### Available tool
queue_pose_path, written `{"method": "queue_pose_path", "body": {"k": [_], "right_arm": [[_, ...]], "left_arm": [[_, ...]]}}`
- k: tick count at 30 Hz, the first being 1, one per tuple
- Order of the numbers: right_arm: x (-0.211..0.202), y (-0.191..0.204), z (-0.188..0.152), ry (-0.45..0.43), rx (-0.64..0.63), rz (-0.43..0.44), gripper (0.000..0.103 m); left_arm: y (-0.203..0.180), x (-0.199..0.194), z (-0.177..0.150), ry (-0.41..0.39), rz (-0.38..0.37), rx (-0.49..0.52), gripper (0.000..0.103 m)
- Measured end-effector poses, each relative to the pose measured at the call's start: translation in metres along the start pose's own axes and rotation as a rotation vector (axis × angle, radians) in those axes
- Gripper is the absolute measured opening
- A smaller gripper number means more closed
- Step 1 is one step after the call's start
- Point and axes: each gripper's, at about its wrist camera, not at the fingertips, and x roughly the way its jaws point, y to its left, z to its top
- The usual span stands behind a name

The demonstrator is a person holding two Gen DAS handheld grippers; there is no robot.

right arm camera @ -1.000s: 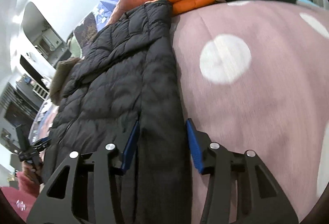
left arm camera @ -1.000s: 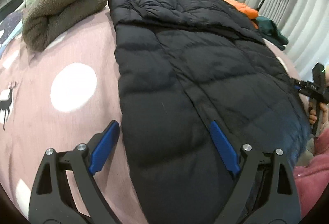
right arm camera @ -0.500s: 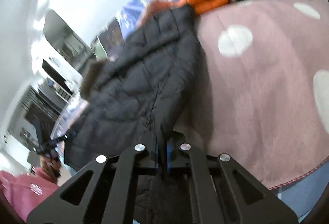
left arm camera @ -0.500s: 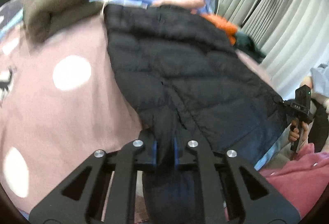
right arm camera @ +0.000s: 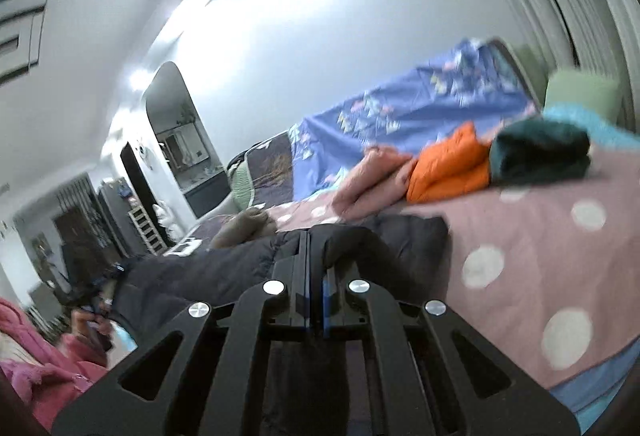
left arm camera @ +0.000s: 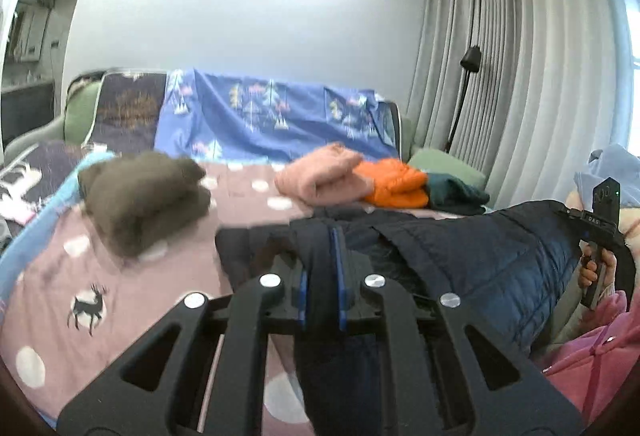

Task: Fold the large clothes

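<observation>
Left gripper [left arm camera: 320,268] clamped tight on the hem of the black puffer jacket [left arm camera: 472,252], lower centre of frame. Right gripper [right arm camera: 314,268] likewise pinched shut on the jacket [right arm camera: 192,276]. Jacket raised off the pink dotted bedspread [left arm camera: 48,284], stretched between both.

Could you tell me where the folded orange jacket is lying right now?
In the left wrist view the orange jacket lies at the far side of the bed, right of centre, between the pink garment and the dark green garment.
</observation>
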Motion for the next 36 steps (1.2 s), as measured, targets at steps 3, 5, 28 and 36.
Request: {"method": "queue_pose_path", "body": {"k": [3, 5, 28, 36], "right_arm": [[0.014, -0.013, -0.003, 0.02, 0.045, -0.012, 0.004], [0.032, -0.023, -0.007, 0.042, 0.068, -0.03, 0.004], [0.17, -0.094, -0.055, 0.276, 0.193, -0.268, 0.011], [0.13, -0.078, -0.048, 0.263, 0.157, -0.26, 0.039]], "left_arm": [[0.006, 0.015, -0.002, 0.027, 0.016, -0.009, 0.011], [0.012, 0.033, -0.007, 0.072, 0.047, -0.026, 0.012], [0.078, 0.195, -0.071, 0.381, 0.155, -0.137, 0.023], [0.068, 0.157, -0.058, 0.313, 0.079, -0.166, 0.08]]}}
